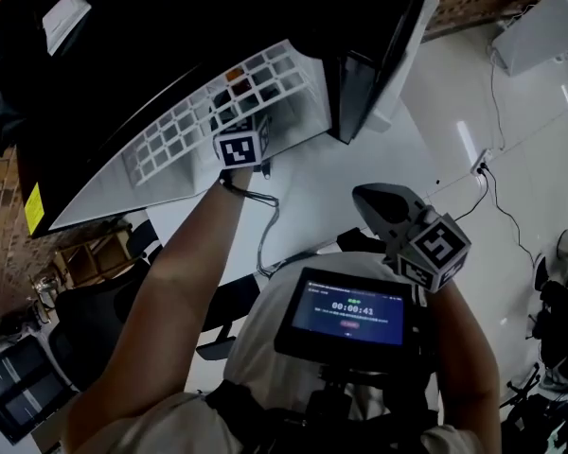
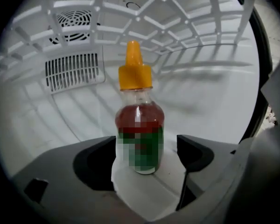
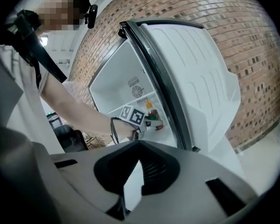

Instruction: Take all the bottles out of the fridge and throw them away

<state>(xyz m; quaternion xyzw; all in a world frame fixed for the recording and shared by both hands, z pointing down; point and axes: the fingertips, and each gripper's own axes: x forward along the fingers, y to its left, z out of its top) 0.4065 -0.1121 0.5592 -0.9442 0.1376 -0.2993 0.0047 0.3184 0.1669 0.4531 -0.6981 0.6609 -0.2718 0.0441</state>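
Note:
A small bottle (image 2: 139,125) with an orange cap, red sauce and a green label stands upright on the white fridge floor (image 2: 84,120). In the left gripper view my left gripper (image 2: 144,158) is open, one jaw on each side of the bottle's base, and neither pad touches it. The right gripper view shows the same bottle (image 3: 150,110) inside the fridge, with the left gripper (image 3: 155,123) reaching in at it. My right gripper (image 3: 139,143) is shut and empty, held back outside the fridge. From the head view it (image 1: 367,199) hangs in front of my chest.
A white wire shelf (image 2: 177,13) spans the fridge above the bottle, with a vent grille (image 2: 74,71) on the back wall. The open fridge door (image 3: 196,78) stands to the right of the opening. Behind is a brick wall (image 3: 242,41). Cables (image 1: 492,187) lie on the floor.

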